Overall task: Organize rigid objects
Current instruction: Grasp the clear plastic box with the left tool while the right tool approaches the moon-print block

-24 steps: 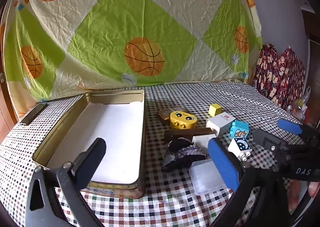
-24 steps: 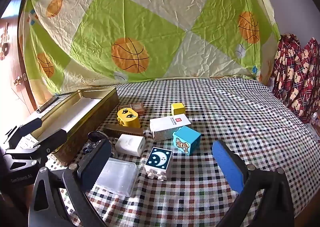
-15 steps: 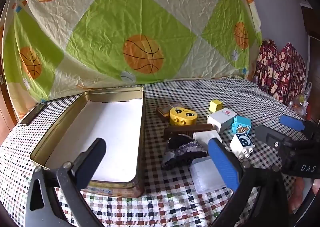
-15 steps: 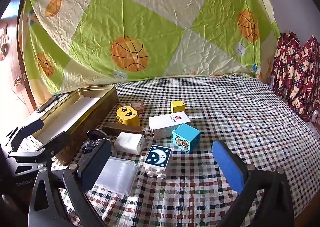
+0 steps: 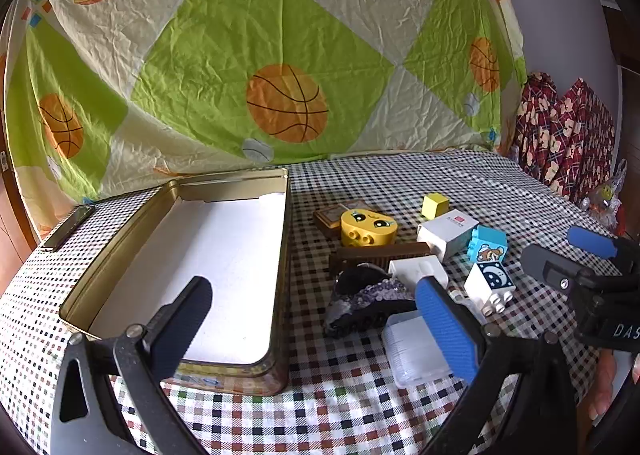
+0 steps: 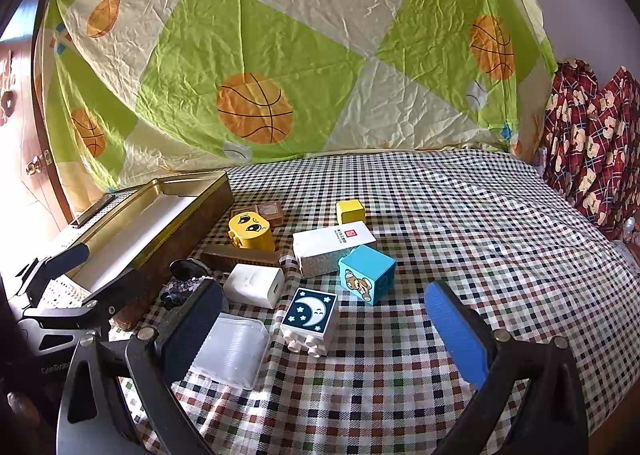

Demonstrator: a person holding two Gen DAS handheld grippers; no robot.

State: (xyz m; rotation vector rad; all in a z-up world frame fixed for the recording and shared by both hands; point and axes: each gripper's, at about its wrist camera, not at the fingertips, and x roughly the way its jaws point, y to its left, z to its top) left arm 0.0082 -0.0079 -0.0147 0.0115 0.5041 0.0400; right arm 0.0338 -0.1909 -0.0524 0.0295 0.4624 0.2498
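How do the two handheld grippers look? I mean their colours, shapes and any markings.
Both are alike. The left gripper and the right gripper each have a black frame with cut-out arms and silver bolts, one finger with a black pad and one with a ribbed blue pad. White lettering, only partly readable, marks each body. No cables show.

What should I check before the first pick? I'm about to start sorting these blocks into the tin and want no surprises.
1. Gold tin open, nothing inside it: ok.
2. Left tongs open, holding nothing: ok.
3. Right tongs open, holding nothing: ok.
4. Moon block nearest the right tongs, standing apart from the blue bear block: ok.
5. Clear plastic case free to lift: cannot tell, a tong finger covers its near corner.
6. Dark sequinned item rigid enough to sort: cannot tell.
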